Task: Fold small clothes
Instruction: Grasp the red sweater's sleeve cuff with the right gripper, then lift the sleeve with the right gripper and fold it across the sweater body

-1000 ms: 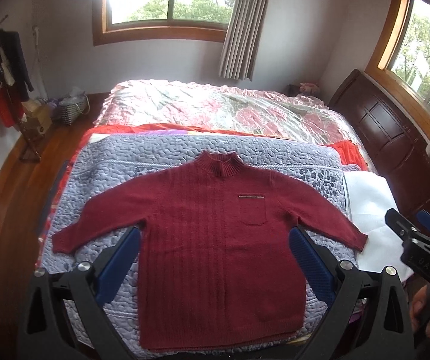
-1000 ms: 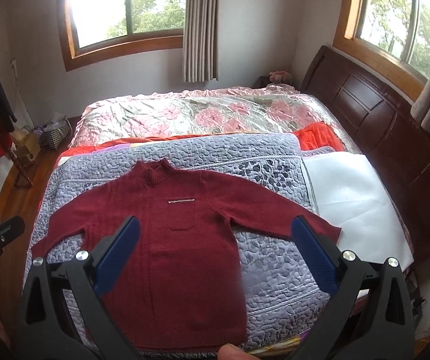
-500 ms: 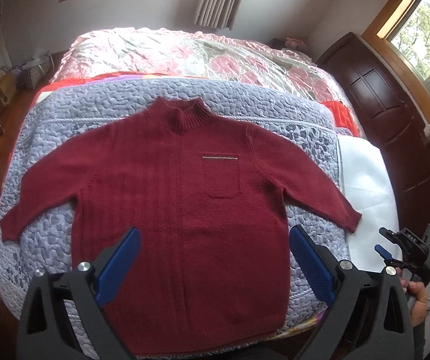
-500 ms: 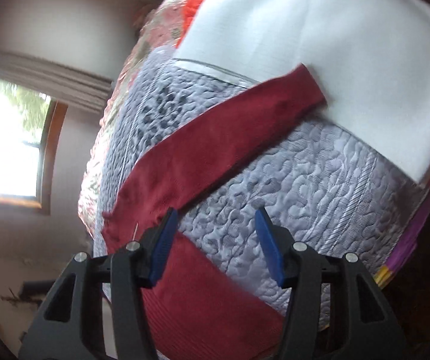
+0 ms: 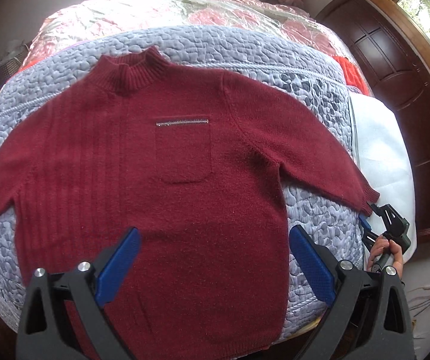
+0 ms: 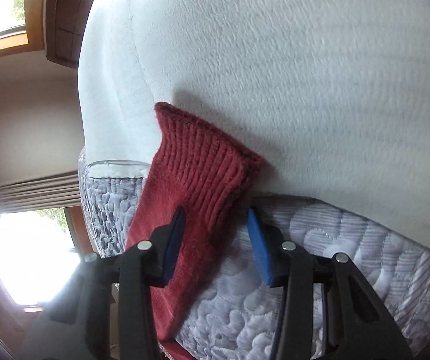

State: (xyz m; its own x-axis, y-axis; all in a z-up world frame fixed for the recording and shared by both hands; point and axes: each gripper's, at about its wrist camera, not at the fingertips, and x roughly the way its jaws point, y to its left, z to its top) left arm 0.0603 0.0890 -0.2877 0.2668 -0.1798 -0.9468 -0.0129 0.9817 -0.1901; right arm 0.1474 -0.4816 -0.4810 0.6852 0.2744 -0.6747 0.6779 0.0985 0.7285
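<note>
Straddling the ribbed cuff [image 6: 215, 156] of the sweater's sleeve, the right gripper [image 6: 215, 234] has its jaws apart and no cloth pinched yet; one blue pad [image 6: 175, 240] lies over the sleeve, the other sits just off its edge above the grey quilt [image 6: 350, 270]. The left gripper [image 5: 212, 267] hovers over the lower body of the dark red sweater [image 5: 161, 180], jaws wide apart, holding nothing. In the left wrist view the sweater lies flat and face up on the quilt, collar toward the far side, both sleeves spread outward, chest pocket [image 5: 183, 150] showing. Its one cuff reaches the seam where quilt meets white sheet [image 5: 386, 156], with the right gripper's tip touching or just beside it. Farther off lie a floral bedspread [image 5: 185, 9] and a dark wooden headboard [image 5: 395, 90]. Judgement: first sleeve fold is about to start; nothing is folded yet. Risks: closing here could catch quilt with the cuff and drag the bedding; a shallow bite on thick knit could slip mid-carry; pulling the sleeve without the body pinned could skew the whole garment.
</note>
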